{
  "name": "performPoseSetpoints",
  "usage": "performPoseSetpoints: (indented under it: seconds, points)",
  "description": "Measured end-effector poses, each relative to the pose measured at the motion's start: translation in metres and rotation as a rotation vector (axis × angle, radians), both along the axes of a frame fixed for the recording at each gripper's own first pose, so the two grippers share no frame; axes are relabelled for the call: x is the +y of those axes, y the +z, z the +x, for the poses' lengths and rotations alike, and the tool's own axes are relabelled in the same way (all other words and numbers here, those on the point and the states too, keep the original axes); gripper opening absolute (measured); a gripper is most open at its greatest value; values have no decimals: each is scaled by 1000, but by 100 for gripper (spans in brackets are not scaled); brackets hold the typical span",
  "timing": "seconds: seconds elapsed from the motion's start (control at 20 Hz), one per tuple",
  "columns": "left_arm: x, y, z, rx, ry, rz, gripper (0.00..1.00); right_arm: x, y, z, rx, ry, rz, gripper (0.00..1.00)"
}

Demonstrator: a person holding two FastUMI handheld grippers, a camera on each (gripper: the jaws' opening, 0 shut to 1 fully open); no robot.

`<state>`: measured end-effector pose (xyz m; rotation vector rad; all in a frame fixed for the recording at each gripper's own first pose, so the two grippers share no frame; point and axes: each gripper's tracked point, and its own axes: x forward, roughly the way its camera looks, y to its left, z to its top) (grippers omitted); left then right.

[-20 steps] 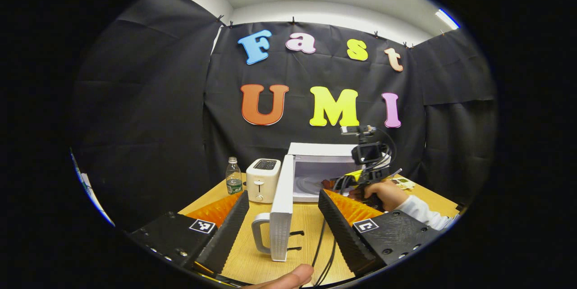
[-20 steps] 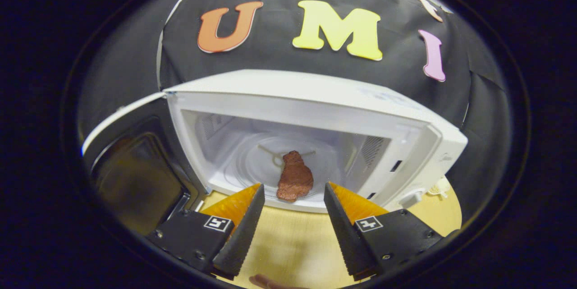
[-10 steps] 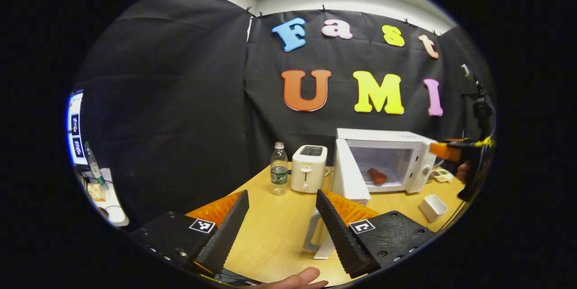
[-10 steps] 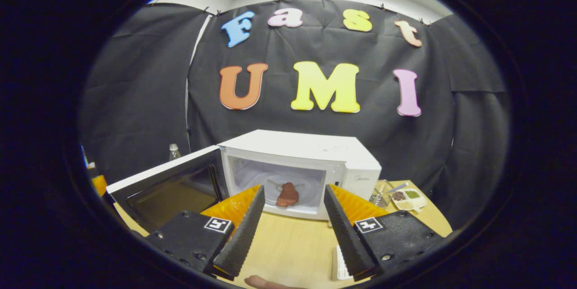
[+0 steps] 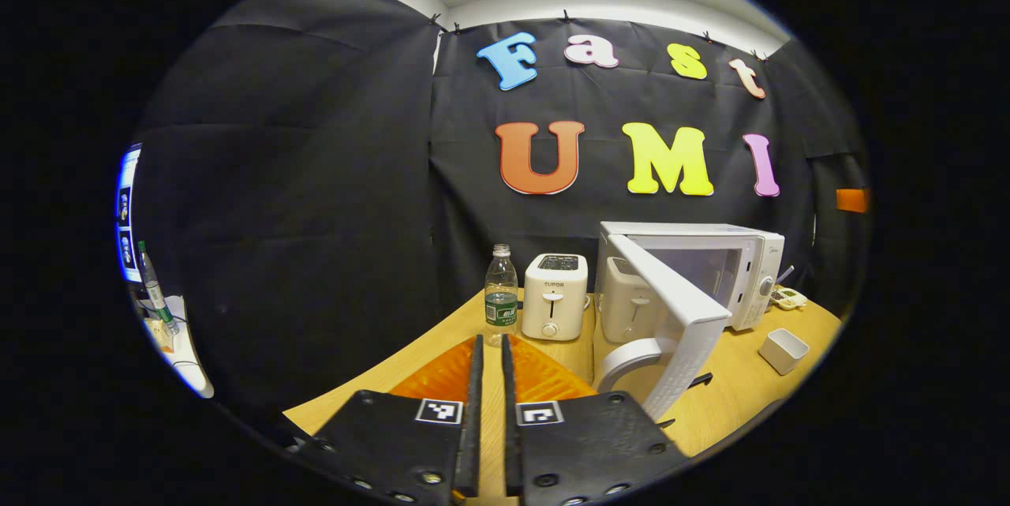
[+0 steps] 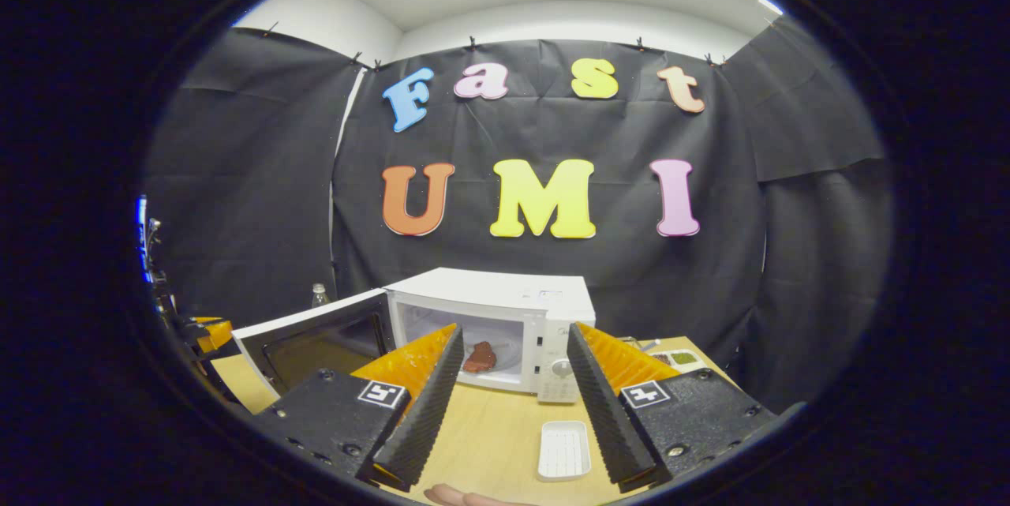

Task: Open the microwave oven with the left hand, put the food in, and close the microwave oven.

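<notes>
Resting inside the microwave (image 6: 505,316) on its turntable is the food (image 6: 479,357); the door (image 5: 671,316) stands part open, handle (image 5: 627,357) toward the near side. Left tongs (image 5: 489,380) are closed on nothing, just left of that handle. Right tongs (image 6: 509,387) are spread wide, empty, above the tabletop (image 6: 497,443) near a white tray (image 6: 563,451).

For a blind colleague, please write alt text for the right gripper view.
A white microwave stands on a wooden table with its door open to the left and a brown piece of food inside. In front, the right tongs are open, and a small white tray lies between them.
</notes>
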<state>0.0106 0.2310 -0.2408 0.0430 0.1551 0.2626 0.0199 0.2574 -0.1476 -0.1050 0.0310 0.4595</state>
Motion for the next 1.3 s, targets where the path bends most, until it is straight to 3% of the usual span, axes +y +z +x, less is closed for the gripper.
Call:
performPoseSetpoints:
  seconds: [0.05,0.45,0.5,0.55,0.8,1.25,1.3]
  points:
    - [-4,-4,2,6,-28,-19,0,-2,0,-3,4,7,6,85]
    - [-30,-40,19,52,-159,-78,0,-25,21,-28,-46,12,21,85]
    - [-35,-44,21,54,-172,-91,14,-27,22,-29,-50,9,18,85]
    - [-40,-45,22,53,-185,-102,0,-29,23,-31,-53,6,16,85]
    - [-60,-39,19,32,-218,-107,0,-44,25,-31,-66,-25,13,85]
    - [-143,-39,28,34,-407,-121,0,-79,45,-35,-99,-75,52,85]
    - [-152,-40,30,37,-431,-117,0,-83,47,-35,-100,-79,61,78]
